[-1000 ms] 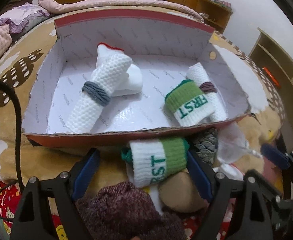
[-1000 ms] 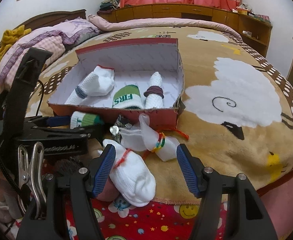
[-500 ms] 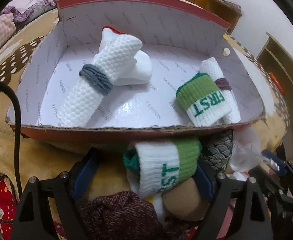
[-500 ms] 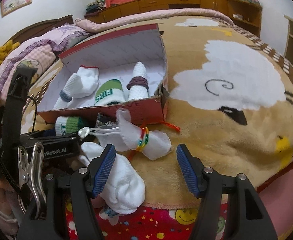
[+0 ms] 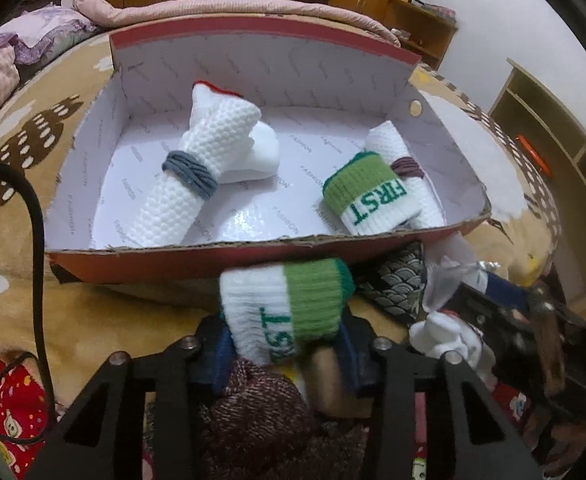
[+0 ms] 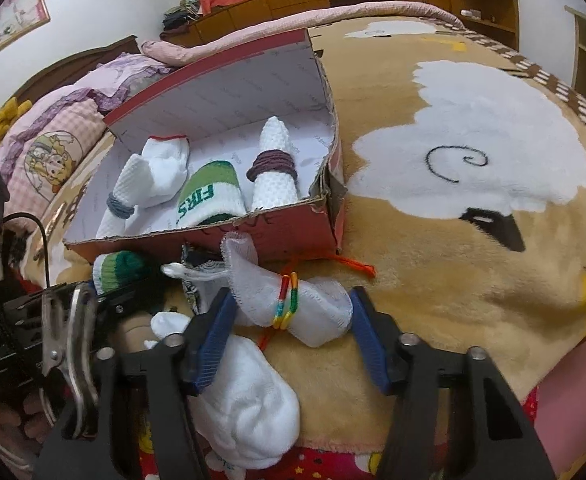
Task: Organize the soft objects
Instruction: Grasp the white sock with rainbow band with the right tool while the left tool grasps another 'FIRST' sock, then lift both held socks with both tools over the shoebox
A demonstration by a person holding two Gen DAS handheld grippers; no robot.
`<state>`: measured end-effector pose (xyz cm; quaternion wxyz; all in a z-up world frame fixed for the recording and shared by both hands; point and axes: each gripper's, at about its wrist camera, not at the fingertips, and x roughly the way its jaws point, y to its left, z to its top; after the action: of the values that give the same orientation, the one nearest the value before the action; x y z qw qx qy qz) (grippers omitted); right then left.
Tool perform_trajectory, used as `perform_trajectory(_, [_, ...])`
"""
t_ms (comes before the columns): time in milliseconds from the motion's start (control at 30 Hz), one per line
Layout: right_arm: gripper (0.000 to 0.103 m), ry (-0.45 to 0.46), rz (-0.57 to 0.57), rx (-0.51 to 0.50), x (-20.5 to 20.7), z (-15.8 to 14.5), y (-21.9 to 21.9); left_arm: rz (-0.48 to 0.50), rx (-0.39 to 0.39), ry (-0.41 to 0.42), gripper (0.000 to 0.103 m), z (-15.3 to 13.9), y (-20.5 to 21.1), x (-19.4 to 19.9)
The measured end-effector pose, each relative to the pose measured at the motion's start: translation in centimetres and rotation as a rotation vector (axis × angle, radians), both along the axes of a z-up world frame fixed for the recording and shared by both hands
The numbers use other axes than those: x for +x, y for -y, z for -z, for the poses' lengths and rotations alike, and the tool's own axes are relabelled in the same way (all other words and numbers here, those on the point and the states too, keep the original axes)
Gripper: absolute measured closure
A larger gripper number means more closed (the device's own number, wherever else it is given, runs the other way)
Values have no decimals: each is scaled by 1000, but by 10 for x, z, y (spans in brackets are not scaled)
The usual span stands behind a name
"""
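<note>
Since a second ago the left gripper [image 5: 285, 344] has closed from a wide spread onto the green-and-white FIRST sock roll [image 5: 287, 306], and the right gripper [image 6: 291, 332] has moved in around the white sock with the rainbow band [image 6: 293, 304].

At far left inside the red shoebox [image 5: 213, 256] lies a white waffle sock roll with a grey band [image 5: 197, 176], then a second FIRST sock roll [image 5: 373, 196], then a white roll with a maroon band [image 5: 407, 166] against the right wall. In front of the box, the left gripper's blue pads pinch the FIRST sock roll from both sides; a maroon knit piece [image 5: 253, 408] sits below it. Further right, a dark wave-patterned sock [image 5: 397, 284] lies just beside it. The right gripper's fingers are spread, bracketing the rainbow-banded sock on the sheep blanket [image 6: 473, 152], with a plain white sock [image 6: 245, 412] beneath its left finger.
</note>
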<state>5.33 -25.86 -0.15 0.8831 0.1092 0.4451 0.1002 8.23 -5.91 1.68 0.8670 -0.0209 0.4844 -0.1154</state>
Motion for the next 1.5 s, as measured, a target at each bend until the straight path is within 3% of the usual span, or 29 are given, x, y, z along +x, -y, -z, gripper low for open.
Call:
perform_trajectory(167, [76,3,-2,20,-2,0,2,-4,2,20,59,-6,-7,-6])
perform_trajectory(300, [85,24,-11,12,-8,-5,1,-4,-3,30,60,-9,-12,-8])
perform_trajectory(1067, [88,162,-64,12,-36,-54,-15,-20,-19,115,60,-44,-31,-22])
perform_trajectory(1500, [88,183,-77,2,-26,-65,-19,-84,3,156,59,-59,-53,0])
